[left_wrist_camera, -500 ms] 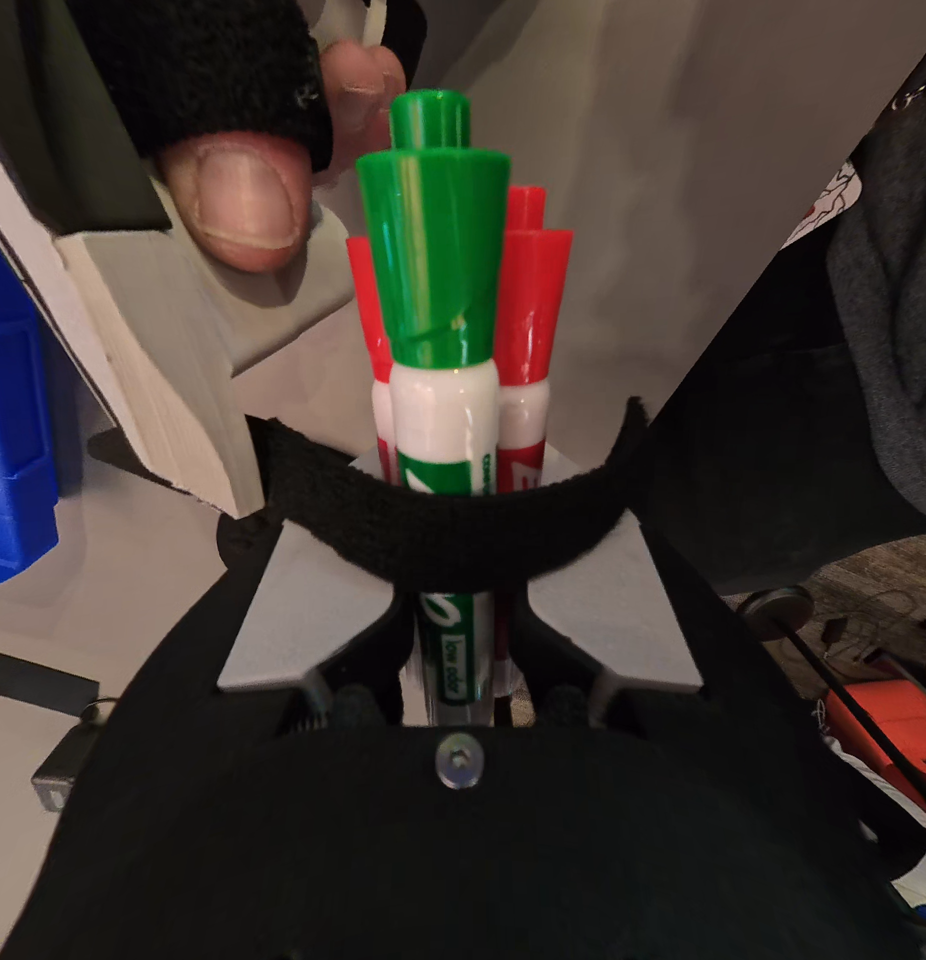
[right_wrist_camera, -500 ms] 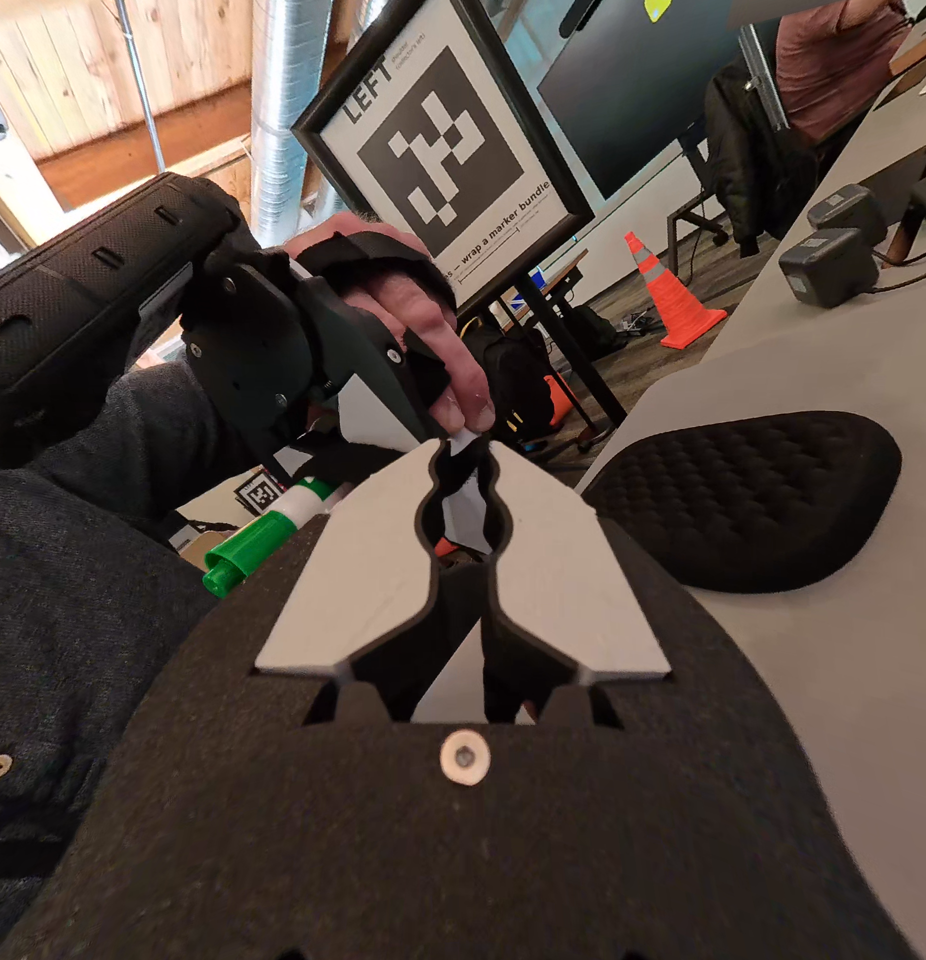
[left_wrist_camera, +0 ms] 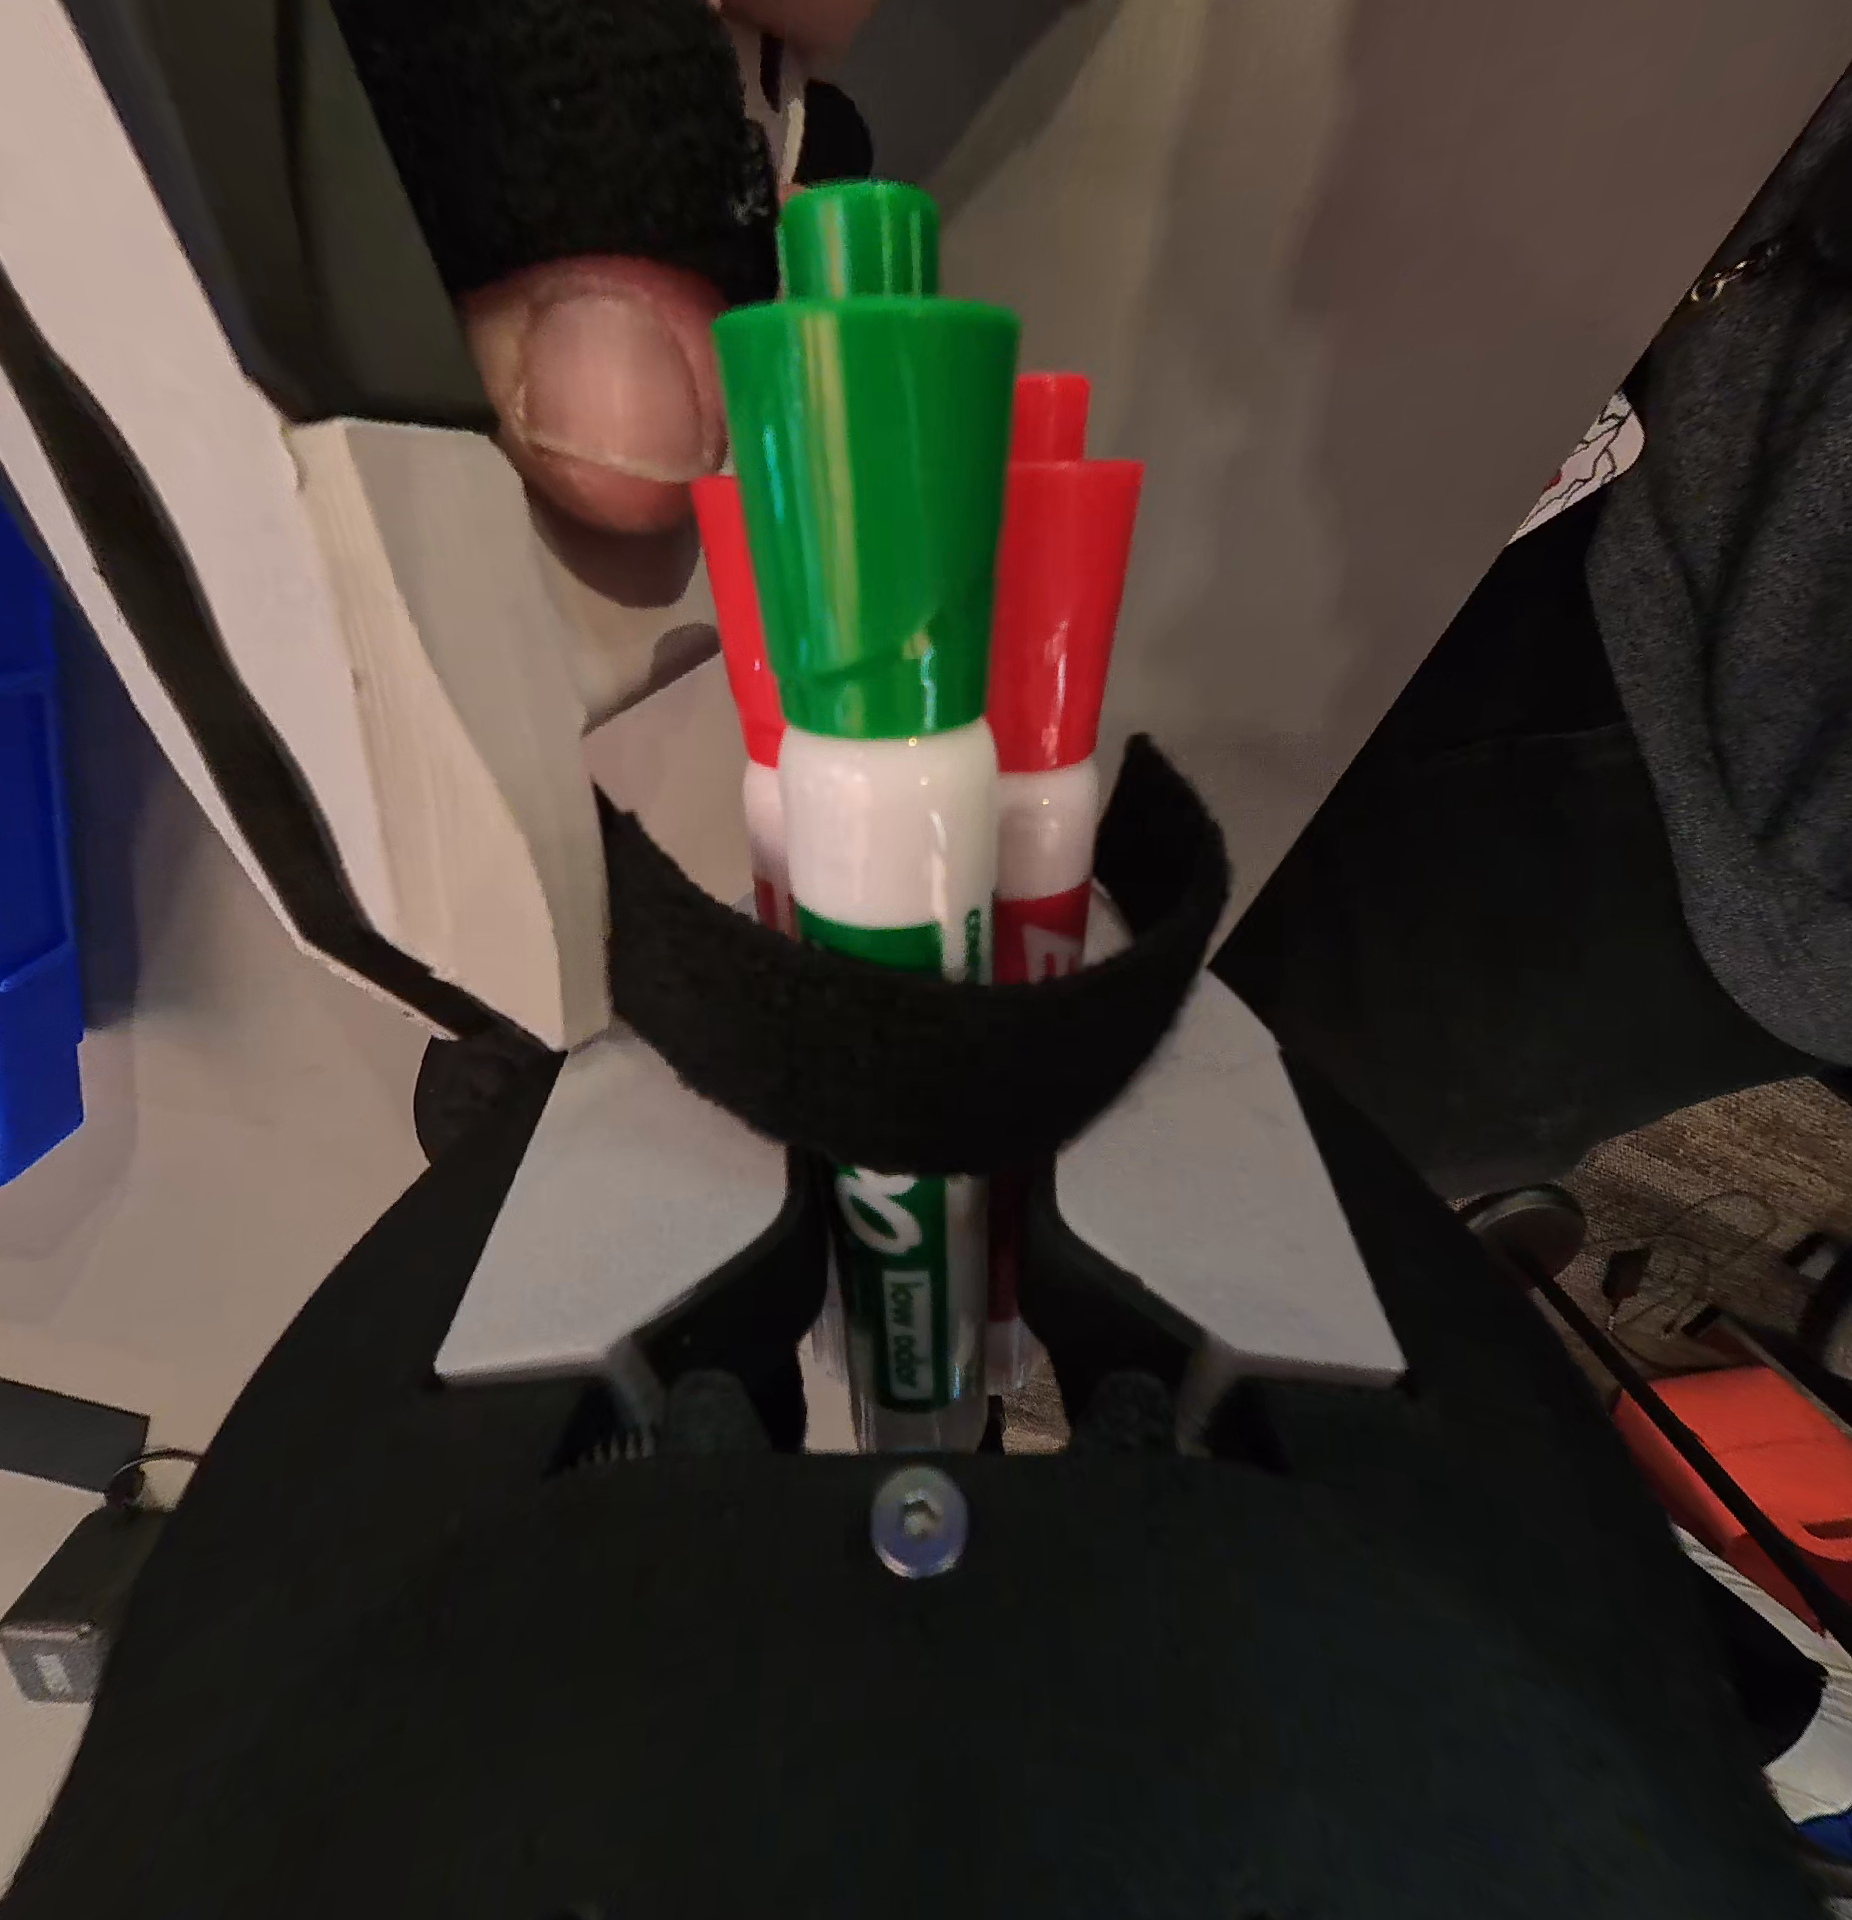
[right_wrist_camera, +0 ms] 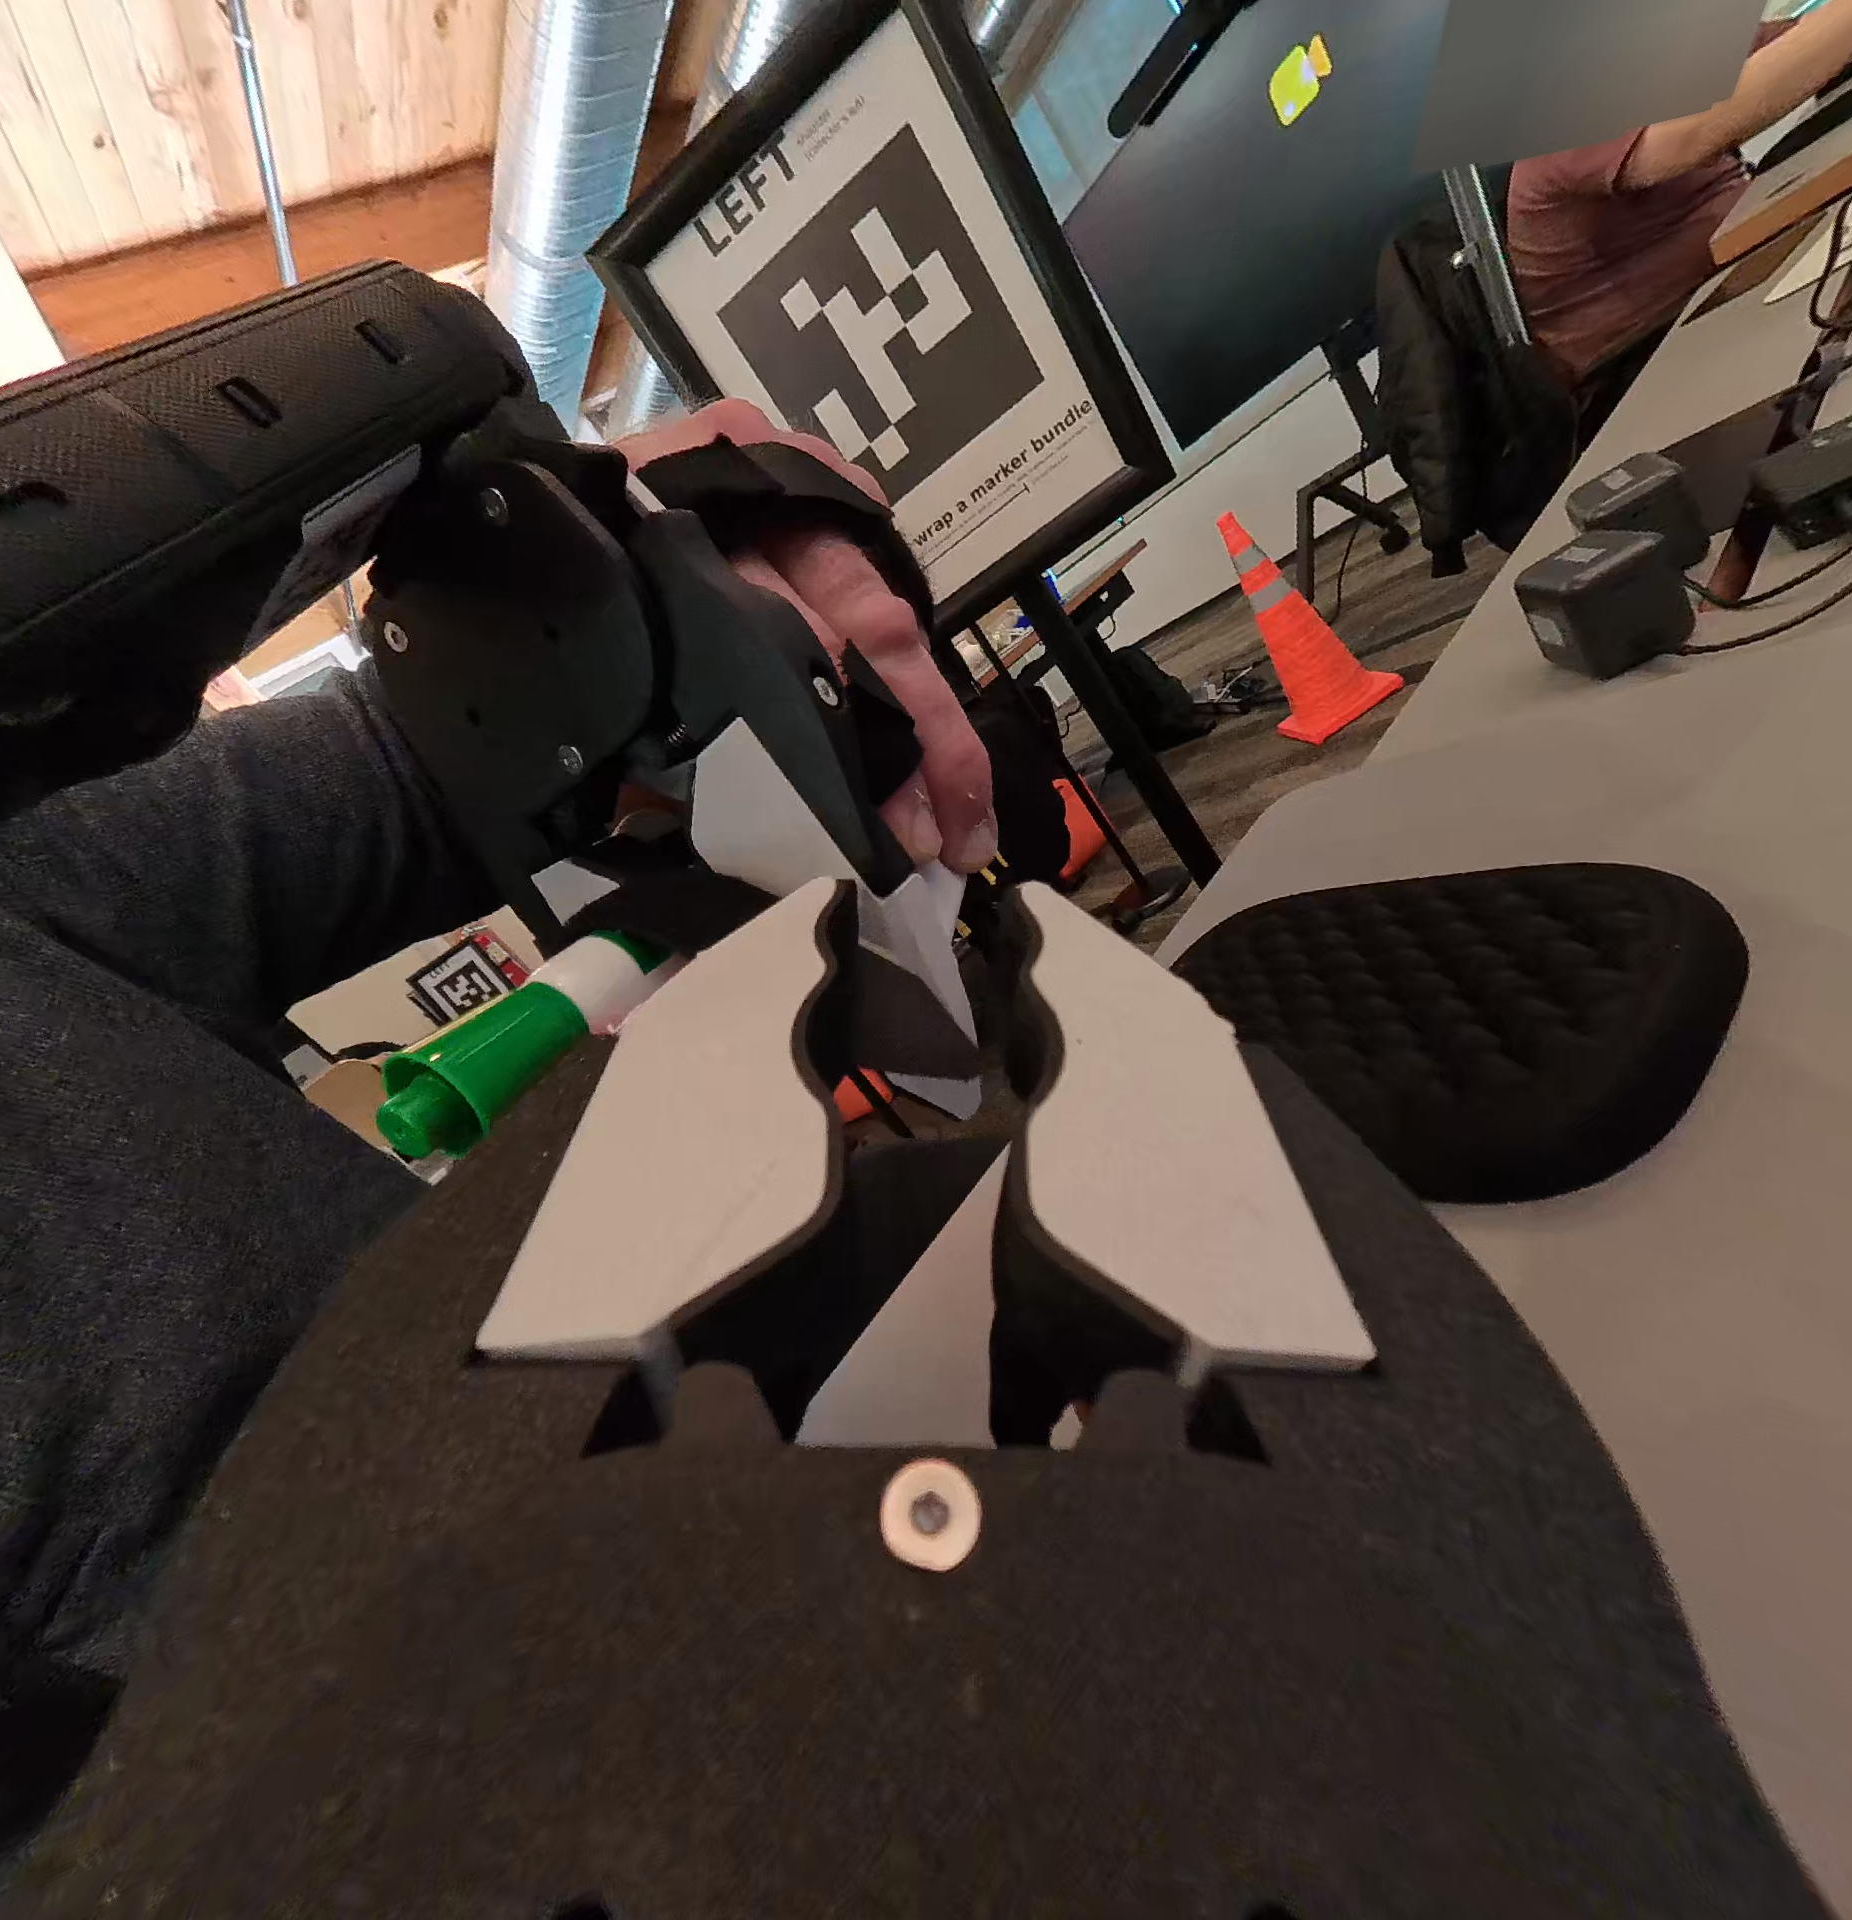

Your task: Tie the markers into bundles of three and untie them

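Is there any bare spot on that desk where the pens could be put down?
Yes: the grey tabletop is bare right of the black dimpled pad, and between that pad and the dark boxy devices. It is crowded where both claws meet around the green and red markers.

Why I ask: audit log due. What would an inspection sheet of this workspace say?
Surface: grey table.
Job's things: green marker and two red markers bundled, black strap looped loosely around them.
Clutter: black pad, blue bin, dark boxes.
Grippers: left claw shut on the markers; right claw parted.
Cables: black cable at the boxes.
Surroundings: framed sign, orange cone, person at far desk.
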A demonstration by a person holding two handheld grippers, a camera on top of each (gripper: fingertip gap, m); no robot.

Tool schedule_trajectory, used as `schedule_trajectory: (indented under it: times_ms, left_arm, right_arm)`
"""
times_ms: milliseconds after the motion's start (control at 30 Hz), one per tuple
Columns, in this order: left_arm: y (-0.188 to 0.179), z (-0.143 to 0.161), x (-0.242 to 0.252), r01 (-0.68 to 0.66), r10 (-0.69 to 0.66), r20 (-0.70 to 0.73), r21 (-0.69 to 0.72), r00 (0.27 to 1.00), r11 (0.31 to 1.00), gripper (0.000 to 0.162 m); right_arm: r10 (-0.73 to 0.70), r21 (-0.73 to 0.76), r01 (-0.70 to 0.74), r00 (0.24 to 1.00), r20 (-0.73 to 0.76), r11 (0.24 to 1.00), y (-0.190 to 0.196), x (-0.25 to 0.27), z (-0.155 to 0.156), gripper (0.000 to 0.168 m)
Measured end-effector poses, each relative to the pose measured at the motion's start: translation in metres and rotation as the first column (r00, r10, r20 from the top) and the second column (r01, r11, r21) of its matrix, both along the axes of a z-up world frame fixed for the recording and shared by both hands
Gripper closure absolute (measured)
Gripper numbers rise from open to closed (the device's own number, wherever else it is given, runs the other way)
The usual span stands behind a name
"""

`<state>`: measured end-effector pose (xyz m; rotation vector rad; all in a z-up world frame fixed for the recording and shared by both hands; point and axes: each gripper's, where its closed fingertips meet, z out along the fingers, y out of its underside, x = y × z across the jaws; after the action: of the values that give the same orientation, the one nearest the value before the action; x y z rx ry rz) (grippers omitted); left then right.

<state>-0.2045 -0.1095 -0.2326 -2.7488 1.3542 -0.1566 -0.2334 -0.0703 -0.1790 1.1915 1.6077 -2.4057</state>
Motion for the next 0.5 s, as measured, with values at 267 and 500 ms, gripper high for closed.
schedule_trajectory:
  times_ms: [267,500]
  left_arm:
    - [0.0,0.0,0.0,-0.004,0.005,0.017,-0.014,1.0,1.0,0.118]
    - [0.001,0.0,0.001,-0.008,0.009,0.031,-0.027,0.999,1.0,0.118]
  right_arm:
    - [-0.006,0.029,0.006,1.0,-0.009,1.0,0.0,0.0,-0.006,0.143]
    - [-0.004,0.046,0.004,1.0,-0.009,0.999,0.0,0.0,-0.012,0.143]
